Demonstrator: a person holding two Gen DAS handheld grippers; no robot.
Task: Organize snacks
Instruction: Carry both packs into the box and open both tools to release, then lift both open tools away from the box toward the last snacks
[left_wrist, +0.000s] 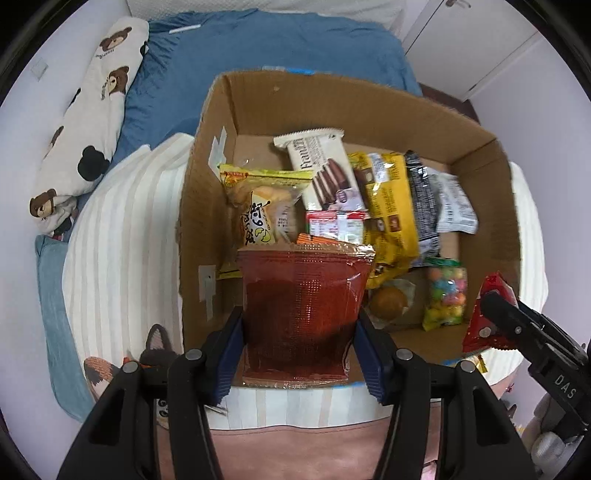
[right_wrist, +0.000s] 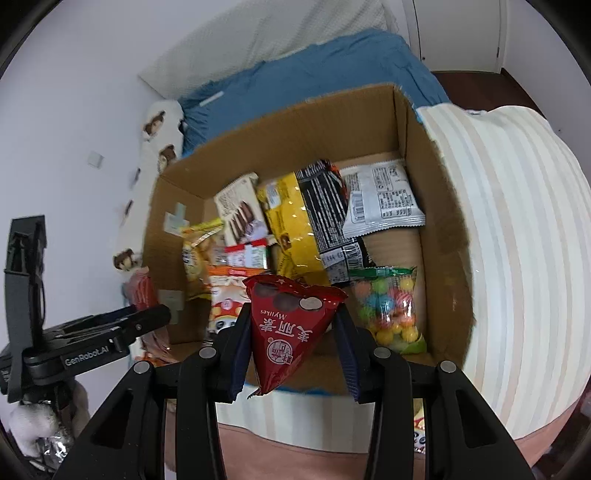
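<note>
The cardboard box (left_wrist: 476, 144) sits on the bed (left_wrist: 122, 240), snack packets lying inside. The candy bag (left_wrist: 445, 291) rests in its near right corner, the wafer pack (left_wrist: 325, 166) farther back. A pillow (left_wrist: 88, 122) lies left of the box.

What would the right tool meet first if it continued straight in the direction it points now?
Probably the clear bag of coloured candy balls or bare floor of the brown cardboard box; depth is unclear. The right tool holds a red triangular Mylikes packet.

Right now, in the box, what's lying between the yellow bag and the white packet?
A black snack packet lies between the yellow bag and the white packet, overlapping both; the right wrist view shows it best.
</note>
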